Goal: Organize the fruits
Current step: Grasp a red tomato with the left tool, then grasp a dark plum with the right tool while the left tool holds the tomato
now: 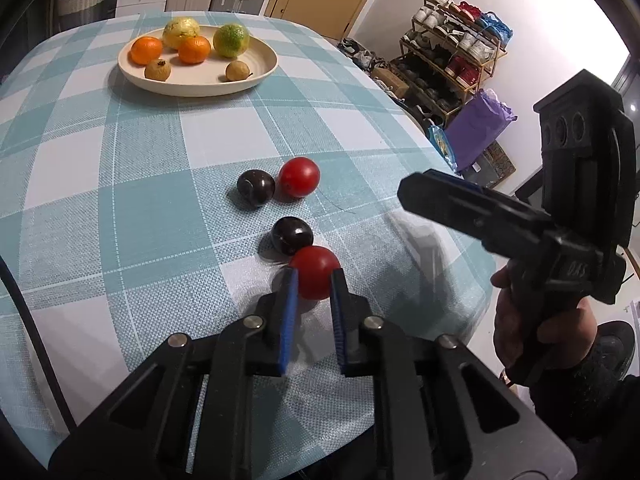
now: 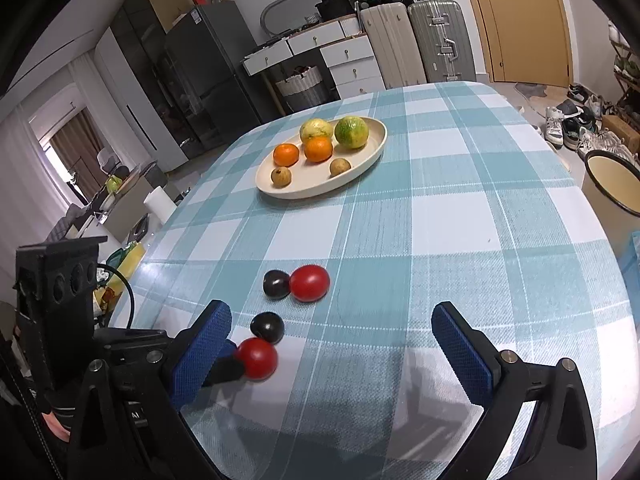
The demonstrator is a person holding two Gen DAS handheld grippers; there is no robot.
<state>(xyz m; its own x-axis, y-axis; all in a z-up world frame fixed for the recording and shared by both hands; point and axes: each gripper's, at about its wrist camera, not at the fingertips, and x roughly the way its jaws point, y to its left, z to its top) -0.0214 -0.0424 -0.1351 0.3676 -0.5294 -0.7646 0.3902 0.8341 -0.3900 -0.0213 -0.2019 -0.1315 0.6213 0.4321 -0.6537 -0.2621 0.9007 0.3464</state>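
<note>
A red tomato [image 1: 315,271] is clamped between the blue pads of the left claw [image 1: 314,280] at the near edge of the table [image 1: 120,184]. The right claw [image 2: 332,324] is held wide apart, gripping nothing. Six fruits are seen on the plate [image 1: 256,76].

we see a cloth [image 1: 120,168] checked in teal and white with thin pale lines. on the cloth's far side, a cream oval plate [image 1: 256,76] carries two orange mandarins [image 1: 146,50], a yellow-green round fruit [image 1: 181,32], a green-and-yellow citrus [image 1: 231,41] and two small tan-brown fruits [image 1: 157,70]. nearer on the cloth lie two glossy red tomatoes [image 1: 299,177] and two near-black plums [image 1: 256,187]. our black grippers' pads [image 1: 289,312] are blue.
</note>
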